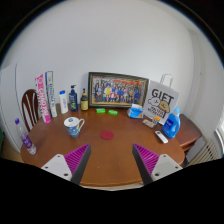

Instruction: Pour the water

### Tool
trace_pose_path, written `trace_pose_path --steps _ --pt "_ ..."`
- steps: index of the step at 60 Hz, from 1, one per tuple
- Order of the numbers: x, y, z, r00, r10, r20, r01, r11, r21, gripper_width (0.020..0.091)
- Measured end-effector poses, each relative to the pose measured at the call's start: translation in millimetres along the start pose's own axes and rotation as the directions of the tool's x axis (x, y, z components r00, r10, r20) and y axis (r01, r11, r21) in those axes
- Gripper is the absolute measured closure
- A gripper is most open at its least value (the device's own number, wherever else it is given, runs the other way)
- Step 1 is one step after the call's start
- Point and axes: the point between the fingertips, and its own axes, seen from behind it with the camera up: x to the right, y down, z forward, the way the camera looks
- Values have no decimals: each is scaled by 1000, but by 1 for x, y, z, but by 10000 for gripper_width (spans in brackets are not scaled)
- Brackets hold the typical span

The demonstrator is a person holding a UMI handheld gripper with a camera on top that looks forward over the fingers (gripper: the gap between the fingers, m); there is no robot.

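Mug (73, 126) sits on the round wooden table (110, 150), ahead of the left finger and well beyond it; white with a dark pattern, contents not visible from this angle. Nothing here shows water for sure. Clear bottle (26, 140) with a purple cap stands near the table's left edge, contents unreadable. Gripper (110, 163) hangs over the near table edge, fingers spread wide apart, nothing between them but bare wood. Pink pads (73, 158) face inward on each finger; finger bases are cut off below.

Past the mug, a small magenta disc (106, 134) lies flat mid-table, could be a lid or coaster, can't tell. Two green bits (101, 112) lie further back, too small to identify. Back left holds a cluster of bottles (72, 98): one white, one blue, one dark, labels illegible. Beside them a tall pink-and-white box (44, 96) leans upright, print unreadable. Framed group picture (118, 89) stands against the wall at the back centre. A teal object (135, 112) sits in front of its right end, shape unclear.

Right side: white bag (163, 102) with "GIFT" printed on it, lower text partly hidden by a blue bottle-like item (171, 124). A small white object (161, 136) lies flat near that, unclear what. Chair back (30, 106) shows behind the table at left, mostly hidden.
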Motion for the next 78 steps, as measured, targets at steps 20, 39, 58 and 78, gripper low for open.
trace_pose_path --steps 20,39,58,78 --pt "-96 52 -10 992 -42 115 48 997 -54 250" --pt "-334 82 -21 926 -78 369 79 997 14 248" --pt "-481 49 54 931 -47 363 -17 985 169 318" --pt "-490 56 109 953 -2 304 -58 980 190 714"
